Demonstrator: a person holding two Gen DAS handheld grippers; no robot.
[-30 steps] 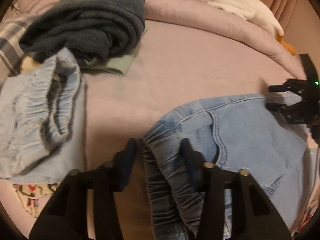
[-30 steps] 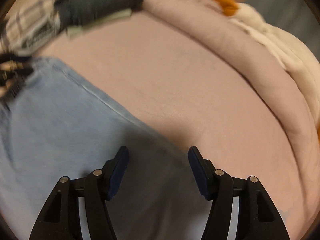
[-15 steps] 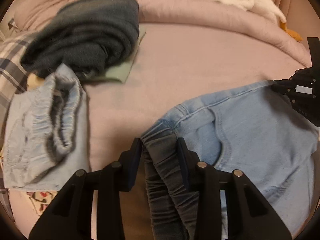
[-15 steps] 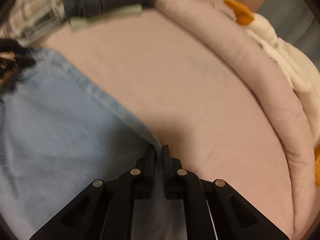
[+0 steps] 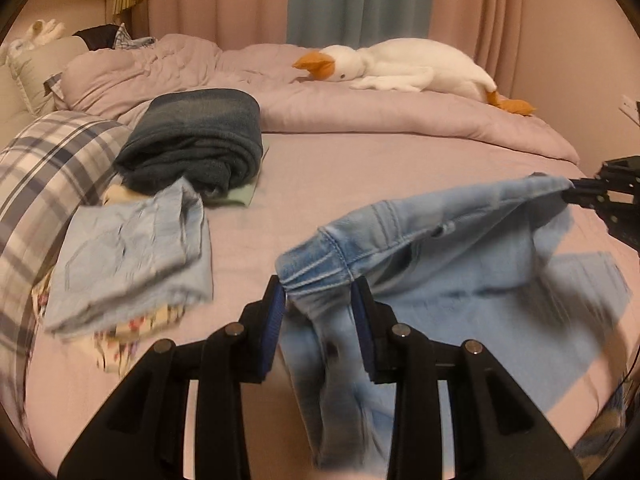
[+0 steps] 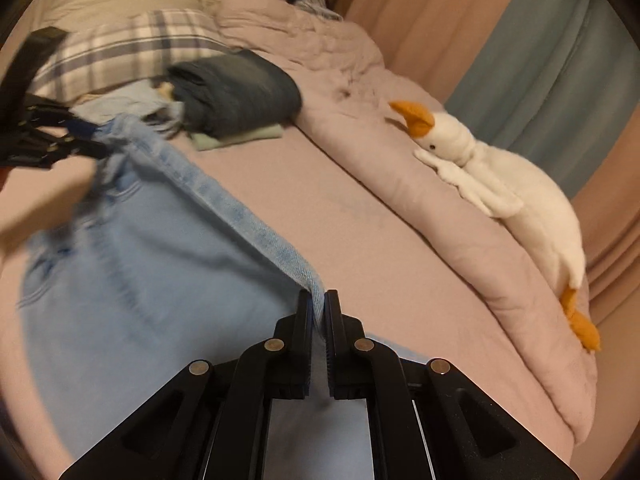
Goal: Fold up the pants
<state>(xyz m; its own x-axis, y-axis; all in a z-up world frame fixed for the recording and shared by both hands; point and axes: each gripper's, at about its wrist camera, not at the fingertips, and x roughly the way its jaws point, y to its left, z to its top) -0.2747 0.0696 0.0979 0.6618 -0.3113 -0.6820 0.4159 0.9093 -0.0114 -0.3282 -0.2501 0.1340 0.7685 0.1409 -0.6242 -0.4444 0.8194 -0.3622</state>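
Light blue denim pants [image 5: 460, 248] hang stretched above the pink bed sheet [image 5: 320, 176], waist edge taut between both grippers. My left gripper [image 5: 318, 284] has the gathered elastic waistband bunched between its blue pads, and its jaws are closing on it. My right gripper [image 6: 318, 296] is shut on the other end of the waist edge. In the left wrist view the right gripper [image 5: 576, 192] pinches that corner at the far right. In the right wrist view the pants [image 6: 140, 260] sag down to the left toward the left gripper [image 6: 92, 136].
Folded dark blue jeans [image 5: 200, 140] lie on a green cloth at the left, with folded pale blue pants [image 5: 132, 248] in front of them. A plaid pillow [image 5: 44, 172] lies further left. A rolled duvet [image 5: 400, 116] bearing a white goose plush [image 5: 400, 64] lines the bed's far side.
The right gripper shut on the pants' waist edge. Both grippers then rose and pulled back, lifting the waist off the sheet and stretching it. The left jaws narrowed on the waistband.
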